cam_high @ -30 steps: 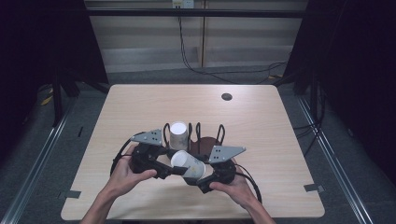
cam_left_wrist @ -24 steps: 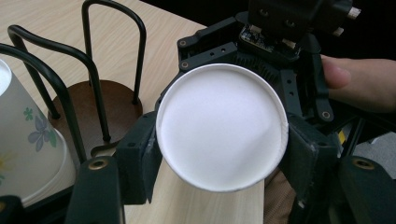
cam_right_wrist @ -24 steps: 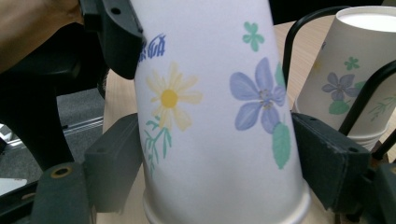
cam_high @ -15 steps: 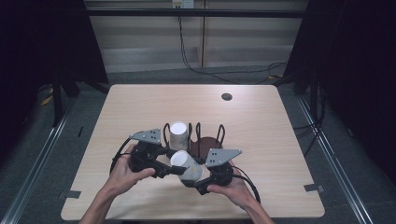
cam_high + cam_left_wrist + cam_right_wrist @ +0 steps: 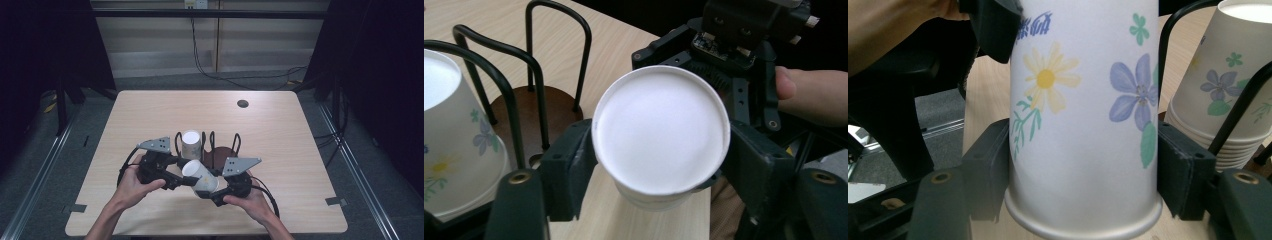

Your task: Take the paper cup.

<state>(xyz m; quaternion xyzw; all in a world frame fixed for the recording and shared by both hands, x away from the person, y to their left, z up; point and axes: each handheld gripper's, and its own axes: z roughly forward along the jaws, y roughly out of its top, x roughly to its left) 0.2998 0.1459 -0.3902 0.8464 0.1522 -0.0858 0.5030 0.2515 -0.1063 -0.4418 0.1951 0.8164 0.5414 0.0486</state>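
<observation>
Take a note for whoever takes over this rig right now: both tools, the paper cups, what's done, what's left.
Left tool: jaws have just been opening; they flank the base of the loose cup, seemingly slack.
Right tool: jaws have just been closing; pads press that cup near its rim.
Stack of cups: in the wire rack, mid-table.
Done: one cup is apart from the stack, held above the table between the tools.
Left: probably back the left tool away, then place the cup.
</observation>
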